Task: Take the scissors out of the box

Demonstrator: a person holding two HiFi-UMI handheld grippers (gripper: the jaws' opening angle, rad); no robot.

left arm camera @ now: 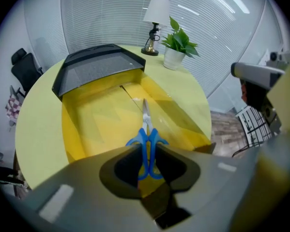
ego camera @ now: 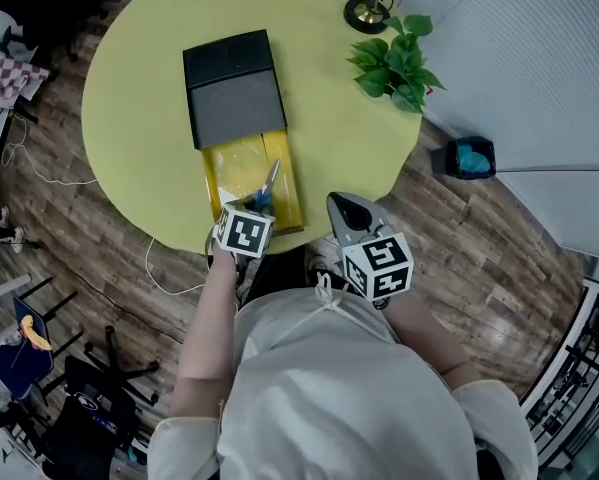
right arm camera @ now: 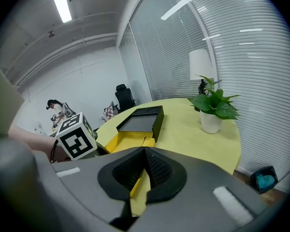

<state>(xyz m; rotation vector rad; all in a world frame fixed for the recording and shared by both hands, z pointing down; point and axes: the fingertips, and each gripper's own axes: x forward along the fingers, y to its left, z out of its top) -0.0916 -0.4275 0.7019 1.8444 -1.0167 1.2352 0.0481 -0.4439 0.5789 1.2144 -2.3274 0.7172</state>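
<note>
Left claw: pointed steeply down over the open end of the box, jaws at a middling width and closed on the blue handle loops of the scissors, the pads seemingly in contact on both sides. Right claw: jaws together with nothing between them, held just off the near edge of the tabletop, to the right of the box and taking no part. Box: yellow tray drawn out toward the near edge; black lid covers only its far half, toward the middle of the tabletop. Scissors: one pair, shut, lying along the tray floor at its near end, blades pointing toward the lid, handles nearest the person; not raised, as far as can be told. Other items: potted plant and lamp, both at the far right edge, well apart from the box. Status, as judged: box opened and scissors reached and gripped; the lift clear of the tray walls and the setting down outside the box are not yet done.
</note>
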